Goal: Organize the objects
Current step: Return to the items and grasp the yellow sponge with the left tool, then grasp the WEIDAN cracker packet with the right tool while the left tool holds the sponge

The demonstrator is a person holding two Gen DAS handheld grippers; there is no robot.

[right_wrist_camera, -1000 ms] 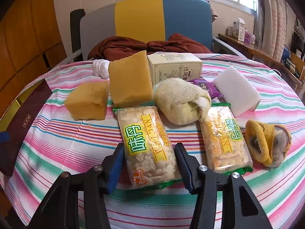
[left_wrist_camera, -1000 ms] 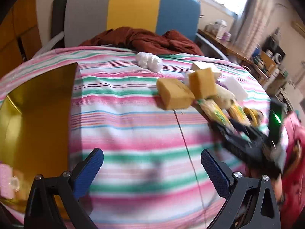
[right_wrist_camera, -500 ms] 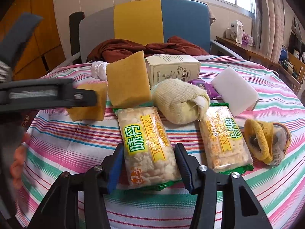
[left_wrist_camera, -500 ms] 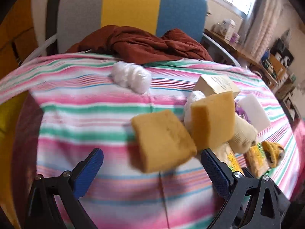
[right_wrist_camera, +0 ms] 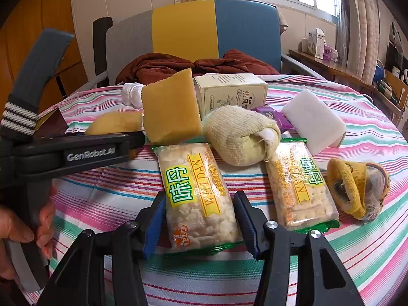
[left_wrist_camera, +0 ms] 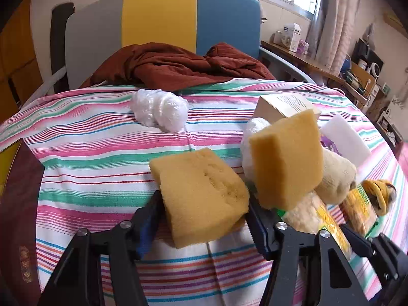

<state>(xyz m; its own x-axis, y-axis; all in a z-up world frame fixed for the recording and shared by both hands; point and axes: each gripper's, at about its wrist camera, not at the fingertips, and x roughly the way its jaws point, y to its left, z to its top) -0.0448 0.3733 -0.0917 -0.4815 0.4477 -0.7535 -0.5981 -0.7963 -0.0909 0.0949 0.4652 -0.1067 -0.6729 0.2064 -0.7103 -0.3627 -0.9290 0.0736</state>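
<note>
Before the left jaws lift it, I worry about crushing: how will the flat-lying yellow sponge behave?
The sponge looks porous, so it is probably light and will likely squash, then spring back. The left gripper has just been closing around it, and its pads seem to touch the sides. Blocky, it is unlikely to roll.

Rust cloth (left_wrist_camera: 178, 68) heaped on tricolour chair (left_wrist_camera: 158, 17)

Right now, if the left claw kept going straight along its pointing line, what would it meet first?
The flat yellow sponge, already between the left claw's just-closing fingers. Beyond it lies striped tablecloth, then probably the white plastic wad.
</note>
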